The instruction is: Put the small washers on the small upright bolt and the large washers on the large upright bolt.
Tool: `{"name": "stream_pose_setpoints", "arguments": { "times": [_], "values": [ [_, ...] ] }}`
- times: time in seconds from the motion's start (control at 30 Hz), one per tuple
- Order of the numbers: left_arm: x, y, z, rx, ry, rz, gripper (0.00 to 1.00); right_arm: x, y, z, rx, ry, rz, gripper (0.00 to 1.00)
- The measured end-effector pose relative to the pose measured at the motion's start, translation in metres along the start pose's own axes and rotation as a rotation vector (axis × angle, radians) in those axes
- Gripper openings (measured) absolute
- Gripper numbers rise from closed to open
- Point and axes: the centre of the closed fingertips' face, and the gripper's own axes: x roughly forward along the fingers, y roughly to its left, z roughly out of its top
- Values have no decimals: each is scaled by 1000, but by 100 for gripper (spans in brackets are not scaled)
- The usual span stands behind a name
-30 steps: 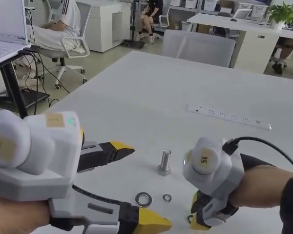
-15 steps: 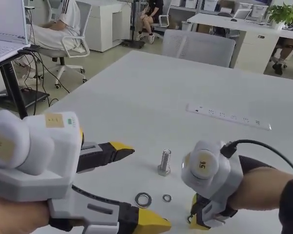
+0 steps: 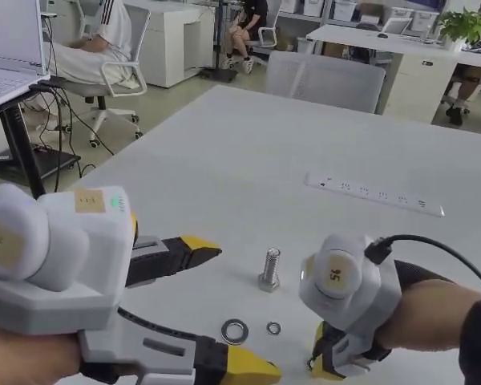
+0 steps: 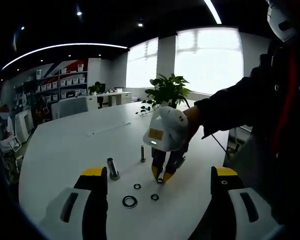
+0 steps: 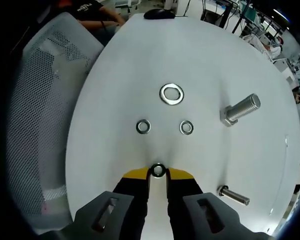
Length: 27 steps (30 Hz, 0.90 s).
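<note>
A small washer [image 5: 158, 170] is pinched between the tips of the right gripper [image 5: 158, 176], down at the table [image 5: 140, 60], with two small washers [image 5: 143, 126] [image 5: 186, 127] and one large washer [image 5: 171, 94] loose ahead, one large bolt [image 5: 240, 110] and one small bolt [image 5: 233, 195] upright, and the left gripper [image 4: 158, 172] gaping wide.

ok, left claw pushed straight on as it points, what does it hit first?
Probably the right gripper, dead ahead. The large washer is nearer but seems to lie below that line; height unclear.
</note>
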Motion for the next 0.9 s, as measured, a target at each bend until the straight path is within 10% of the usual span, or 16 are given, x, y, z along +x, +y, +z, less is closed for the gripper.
{"name": "stream_pose_setpoints", "arguments": {
  "times": [0.9],
  "values": [
    [0,0,-1,-2,-3,-2,84,-5,-2,-5,14,13,3,14]
  ]
}}
